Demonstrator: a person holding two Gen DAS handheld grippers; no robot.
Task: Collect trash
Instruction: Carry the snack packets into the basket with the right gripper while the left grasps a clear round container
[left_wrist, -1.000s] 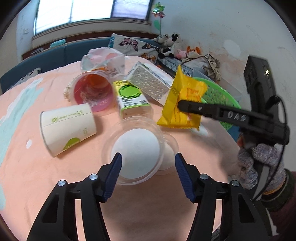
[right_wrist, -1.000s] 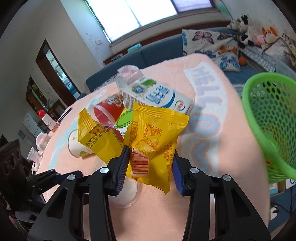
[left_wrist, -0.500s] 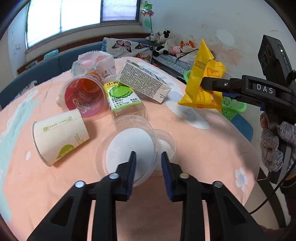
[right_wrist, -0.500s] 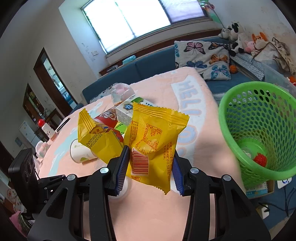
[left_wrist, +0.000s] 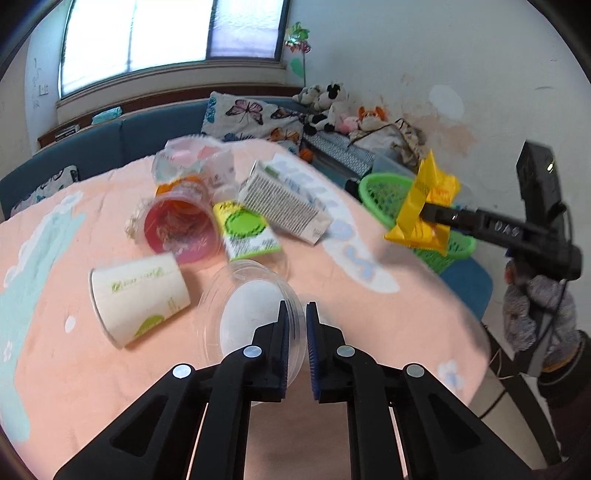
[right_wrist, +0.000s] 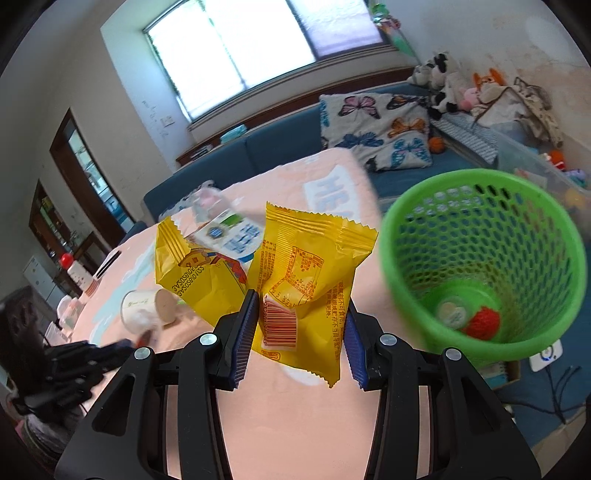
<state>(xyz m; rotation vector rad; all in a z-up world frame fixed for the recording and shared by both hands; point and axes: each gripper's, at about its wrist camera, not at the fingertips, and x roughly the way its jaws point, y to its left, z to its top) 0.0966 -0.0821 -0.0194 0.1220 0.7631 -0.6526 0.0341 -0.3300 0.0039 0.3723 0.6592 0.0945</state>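
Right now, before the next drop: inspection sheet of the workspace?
Surface: round table, peach cloth.
Job's things: yellow snack packets in right gripper; clear plastic lid rim in left gripper, whose jaws have just been closing; green basket holds a few pieces.
Clutter: paper cup, red cup, green-label bottle, carton, all lying down.
Grippers: both shut on their loads.
Cables: black lead by gloved hand.
Surroundings: sofa, plush toys, window.

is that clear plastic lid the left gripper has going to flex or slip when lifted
The clear lid looks thin, so it probably flexes. The left gripper, whose jaws have just been closing, pinches only its rim, so it may swing or slip. It likely weighs little.
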